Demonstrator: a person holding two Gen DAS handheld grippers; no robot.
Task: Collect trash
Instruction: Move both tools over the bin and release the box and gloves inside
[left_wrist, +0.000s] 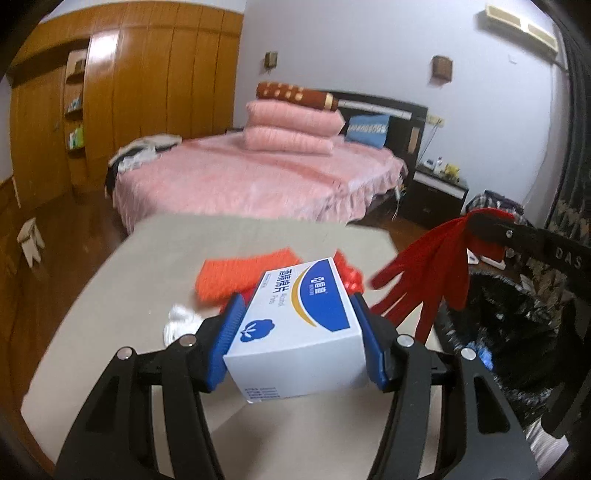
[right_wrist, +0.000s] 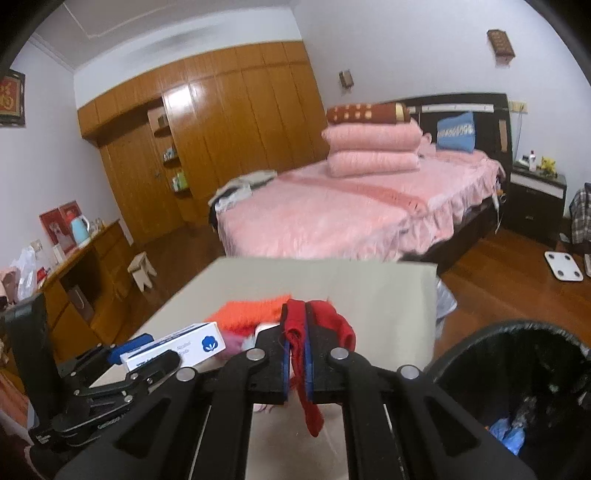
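The left wrist view shows the left gripper (left_wrist: 295, 332) clamped on a white and blue box (left_wrist: 303, 317), its blue pads (left_wrist: 227, 343) pressing the box's two long sides so that the box hangs above the near part of the beige tabletop (left_wrist: 110, 314). Behind the box, toward the middle of the tabletop, lies an orange cloth (left_wrist: 240, 277), and just left of the gripper's left finger sits a crumpled white wad (left_wrist: 177, 325). At the right edge of the tabletop, the right gripper (left_wrist: 476, 225) comes in from the right and carries a red glove (left_wrist: 424, 273) whose fingers dangle downward over that edge. Below the glove, beside the table's right edge, stands a trash bin (left_wrist: 517, 332) lined with a black bag; inside it something blue (left_wrist: 484, 354) shows near the bottom, and the rest of its contents are too dark to tell. In the right wrist view the right gripper's jaws are pressed together on a pinch of the red glove, with a strip of red fabric hanging out beneath them. The same bin sits at the lower right of that view, just off the tabletop's right corner, open-mouthed, with the blue crumpled item low inside. Beyond the far edge of the tabletop stands a bed (right_wrist: 332, 221) with a pink cover and folded pink blankets (right_wrist: 373, 151) stacked on it.
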